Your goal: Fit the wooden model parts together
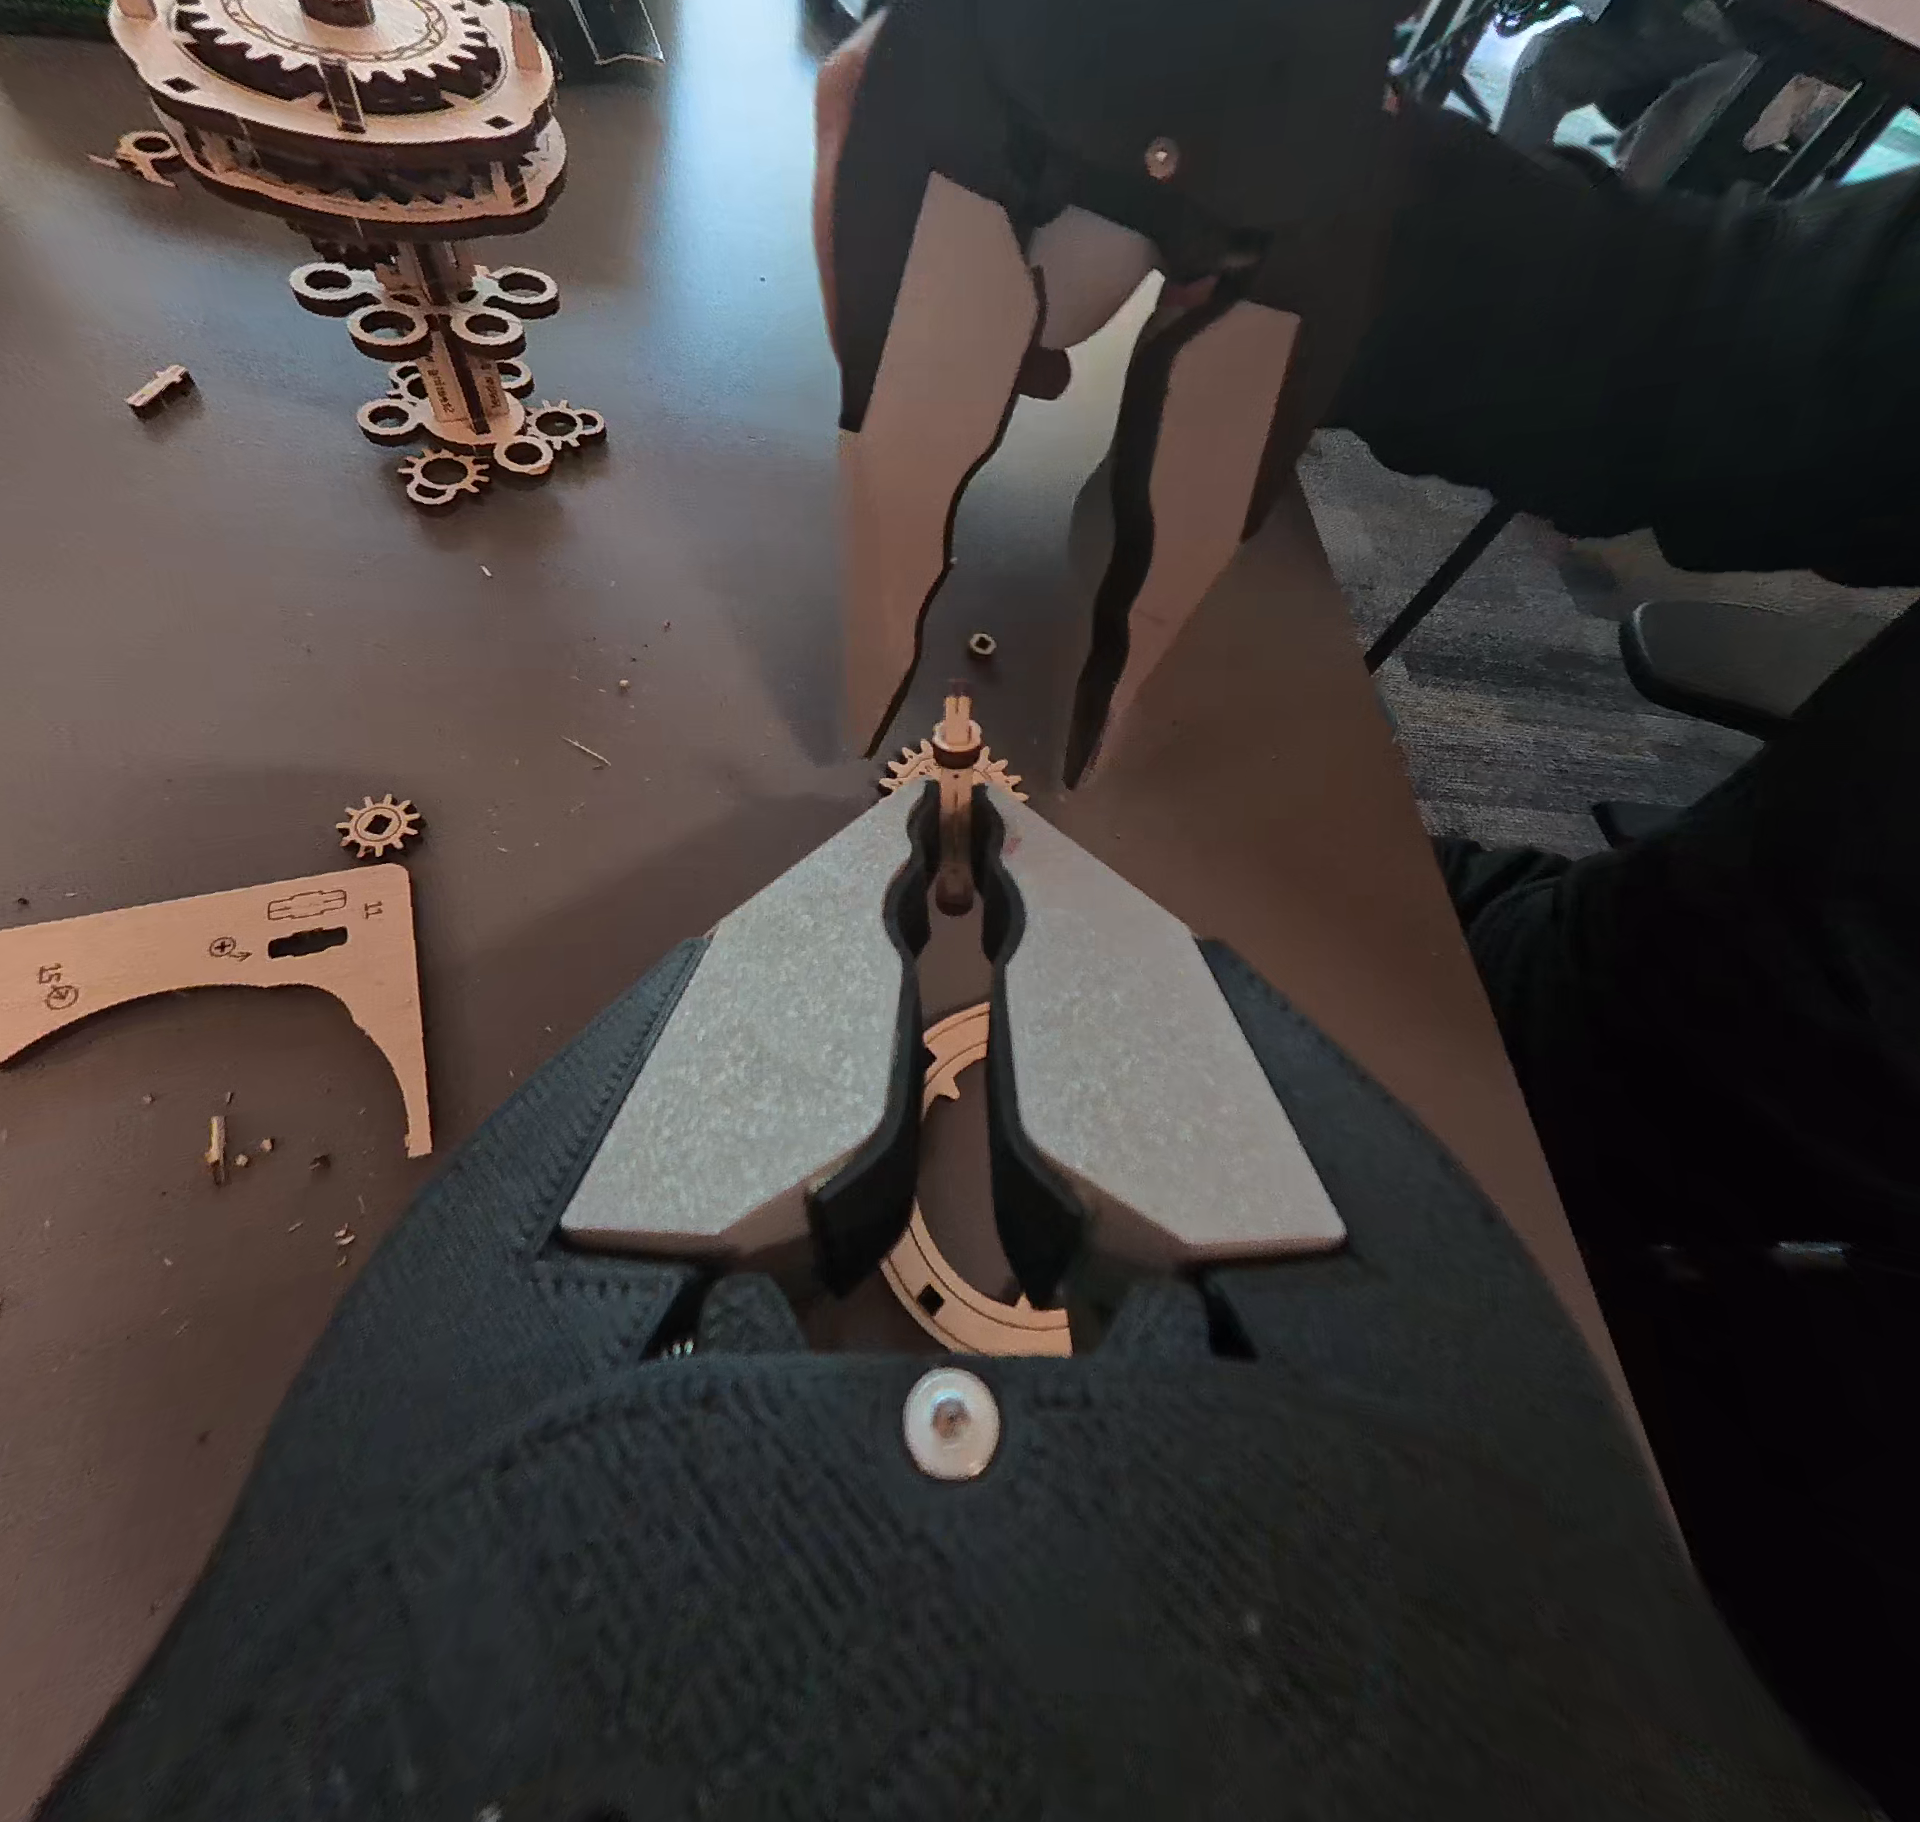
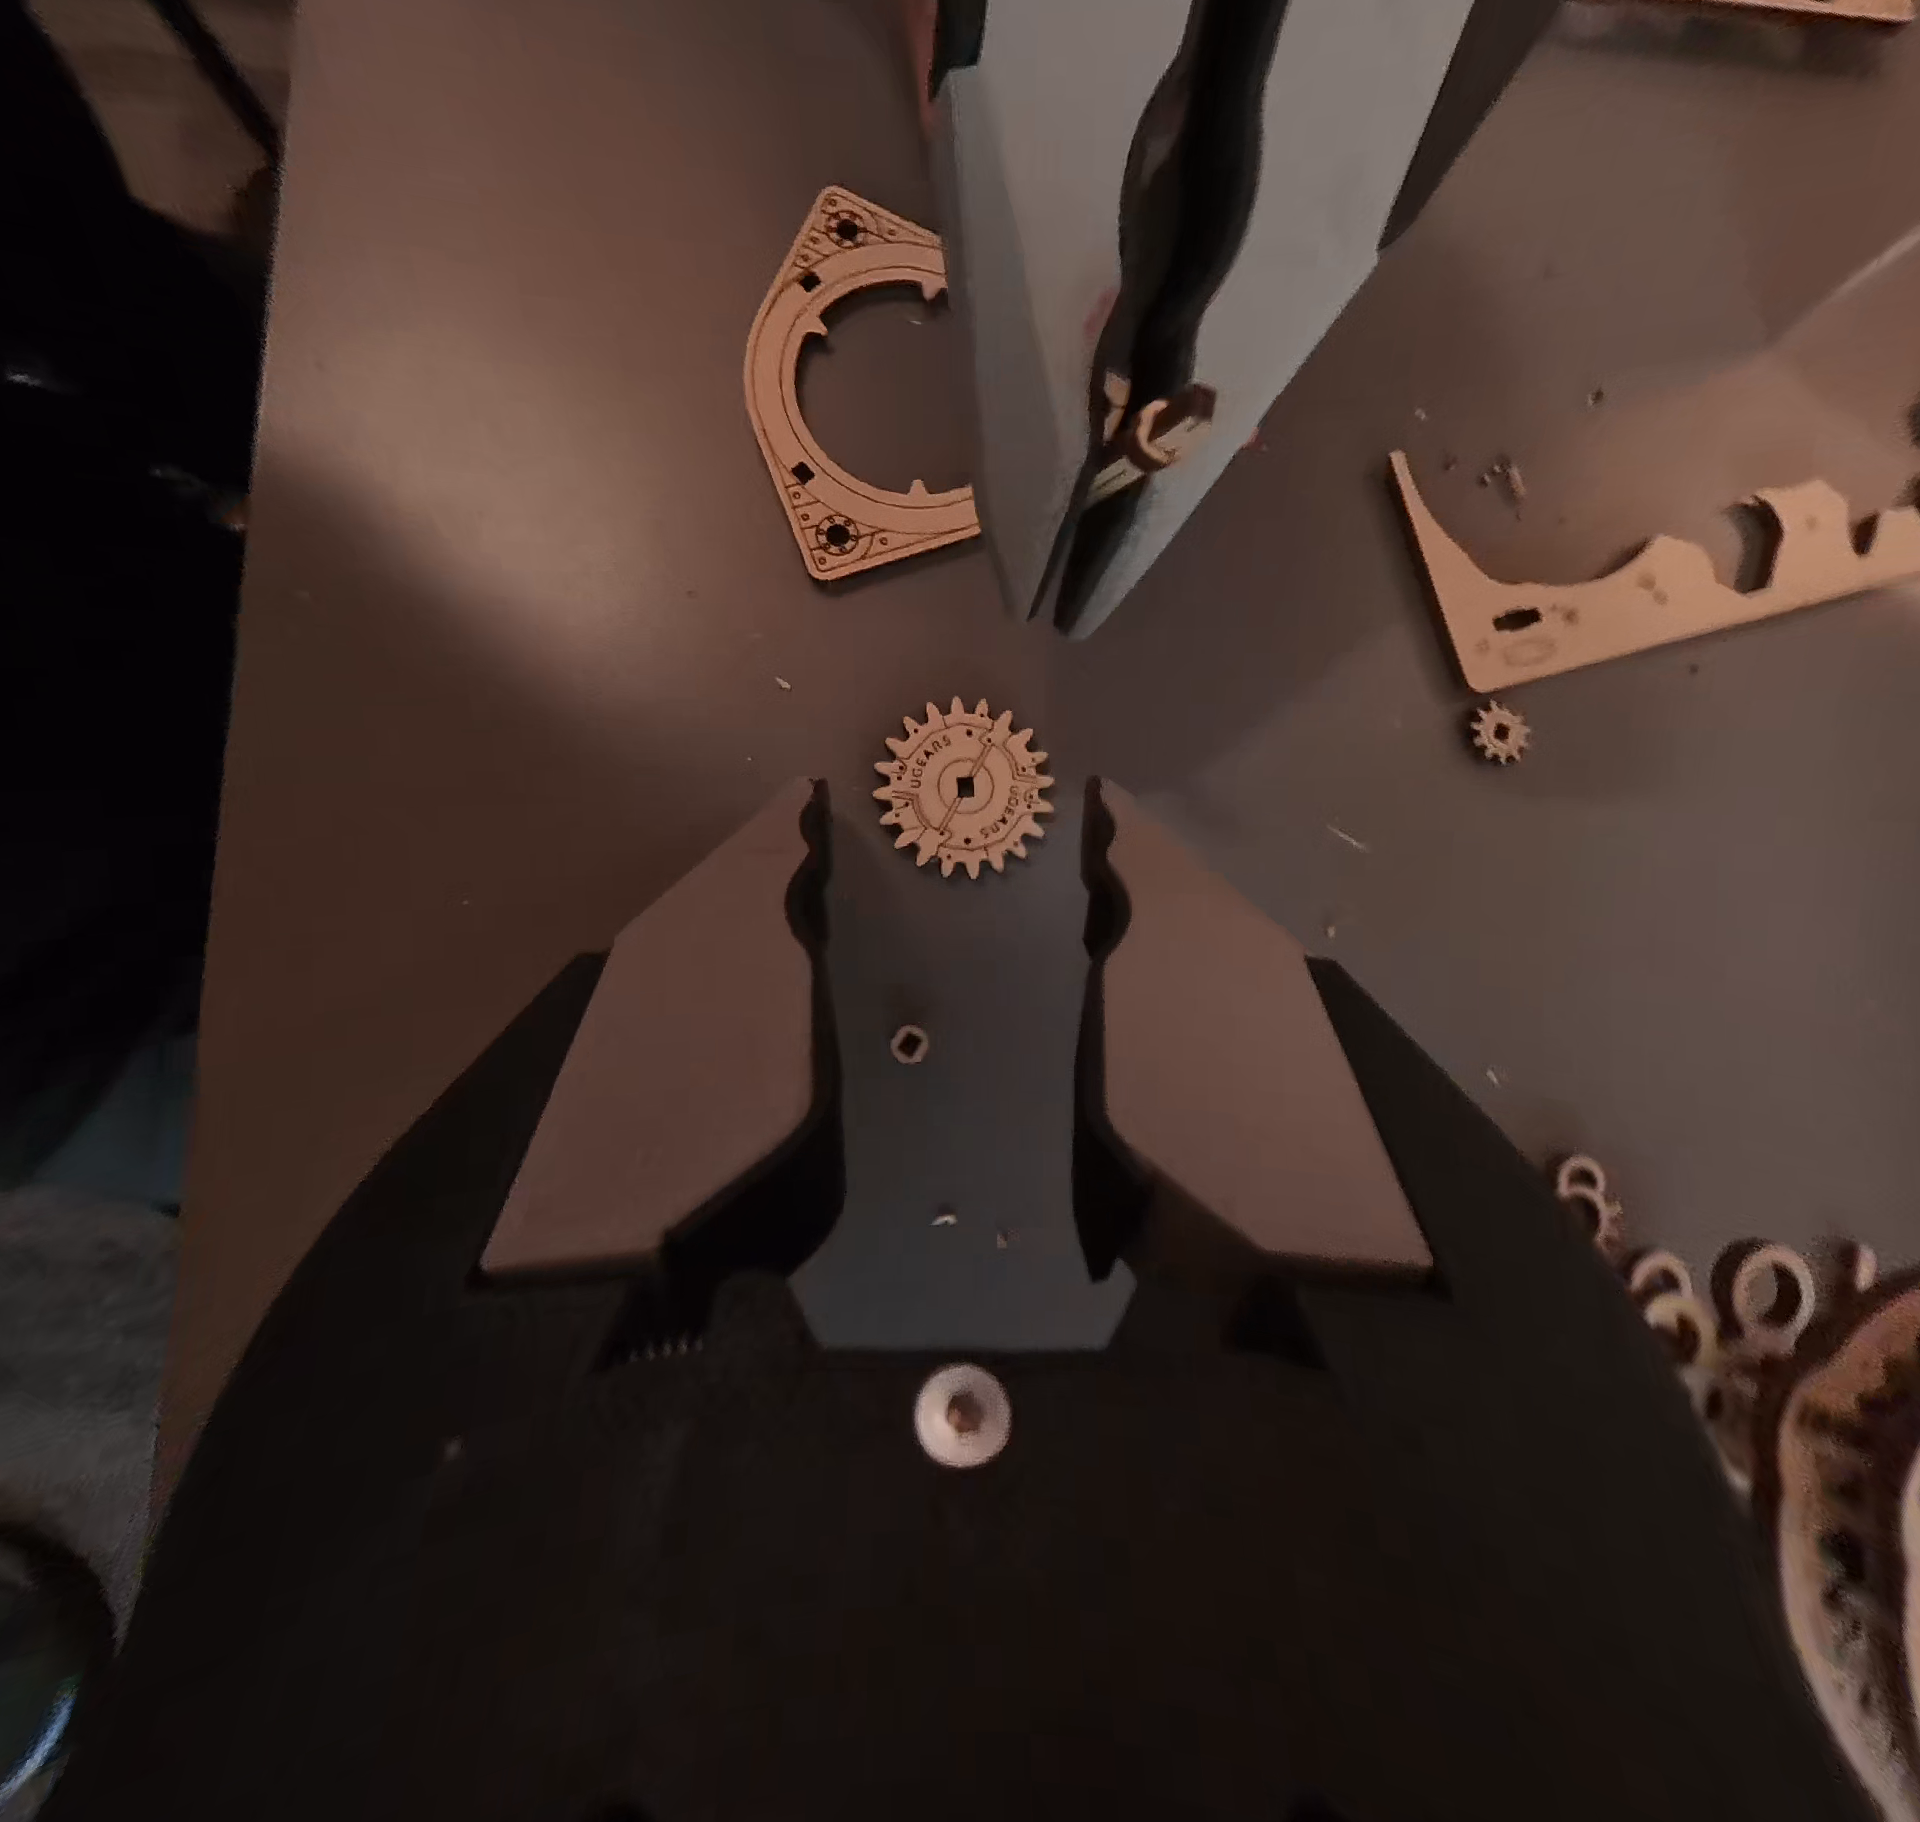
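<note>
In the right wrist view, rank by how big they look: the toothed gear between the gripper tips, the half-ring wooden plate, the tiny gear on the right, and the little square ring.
1. Half-ring wooden plate
2. Toothed gear
3. Tiny gear
4. Little square ring, though not by much.

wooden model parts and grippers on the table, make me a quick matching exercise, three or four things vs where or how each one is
Things:
1. left gripper
2. right gripper
3. large gear
4. small gear

States:
A. flat on the table between open fingertips
B. shut on a wooden axle
C. lying near the cut-out sheet
D. open, holding nothing

Pairs: 1-B, 2-D, 3-A, 4-C
</note>
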### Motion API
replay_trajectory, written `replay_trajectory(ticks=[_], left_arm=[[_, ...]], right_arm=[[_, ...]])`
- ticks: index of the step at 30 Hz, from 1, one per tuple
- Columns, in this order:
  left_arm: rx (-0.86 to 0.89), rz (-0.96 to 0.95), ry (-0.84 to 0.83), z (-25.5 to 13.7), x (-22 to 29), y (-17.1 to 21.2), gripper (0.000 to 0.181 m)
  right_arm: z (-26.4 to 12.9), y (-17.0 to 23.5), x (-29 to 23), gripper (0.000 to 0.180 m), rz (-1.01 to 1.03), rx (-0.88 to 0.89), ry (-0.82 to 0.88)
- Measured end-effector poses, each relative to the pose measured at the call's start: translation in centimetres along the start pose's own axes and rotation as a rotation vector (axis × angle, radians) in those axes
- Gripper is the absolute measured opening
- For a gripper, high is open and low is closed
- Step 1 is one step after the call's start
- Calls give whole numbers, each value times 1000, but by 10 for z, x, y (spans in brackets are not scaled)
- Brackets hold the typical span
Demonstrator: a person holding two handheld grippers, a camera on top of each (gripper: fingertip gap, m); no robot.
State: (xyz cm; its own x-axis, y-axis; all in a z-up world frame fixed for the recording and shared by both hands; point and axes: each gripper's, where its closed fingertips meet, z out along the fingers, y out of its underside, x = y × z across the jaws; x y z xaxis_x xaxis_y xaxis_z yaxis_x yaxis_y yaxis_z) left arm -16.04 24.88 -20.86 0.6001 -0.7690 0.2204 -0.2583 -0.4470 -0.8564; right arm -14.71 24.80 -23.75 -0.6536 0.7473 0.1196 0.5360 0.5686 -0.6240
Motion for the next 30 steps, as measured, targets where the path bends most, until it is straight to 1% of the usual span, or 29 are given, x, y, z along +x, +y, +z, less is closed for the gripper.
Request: replay_trajectory(ticks=[3,7,11,14,16,18,20,21,22,24,26,30], left_arm=[[0,2,-2,0,0,0,3],[7,4,2,0,0,-1,3],[23,28,-15,-1,-1,-4,3],[27,38,-37,-1,-4,-5,3],[10,32,-52,1,-6,-3,3],[-11,32,-65,3,-8,0,3],[-29,35,-90,5,-10,2,3],[-35,40,-104,5,-11,2,3],[-42,50,-120,6,-13,3,3],[-58,93,-154,6,-15,5,3],[-70,120,-180,7,-18,6,3],[-75,133,-204,6,-21,6,3]], right_arm=[[8,1,3,48,-42,-34,-63],[14,-2,-3,33,-33,-7,-144],[13,-1,0,32,9,46,-99],[6,3,15,32,36,62,28],[-6,-2,28,31,114,146,65],[-25,-17,39,32,202,300,65],[-43,-35,41,31,231,442,33],[-49,-39,42,31,224,482,42],[-50,-39,42,31,212,484,56],[-42,-29,42,32,192,411,88],[-36,-27,38,32,165,380,99],[-36,-36,33,32,120,415,106]])
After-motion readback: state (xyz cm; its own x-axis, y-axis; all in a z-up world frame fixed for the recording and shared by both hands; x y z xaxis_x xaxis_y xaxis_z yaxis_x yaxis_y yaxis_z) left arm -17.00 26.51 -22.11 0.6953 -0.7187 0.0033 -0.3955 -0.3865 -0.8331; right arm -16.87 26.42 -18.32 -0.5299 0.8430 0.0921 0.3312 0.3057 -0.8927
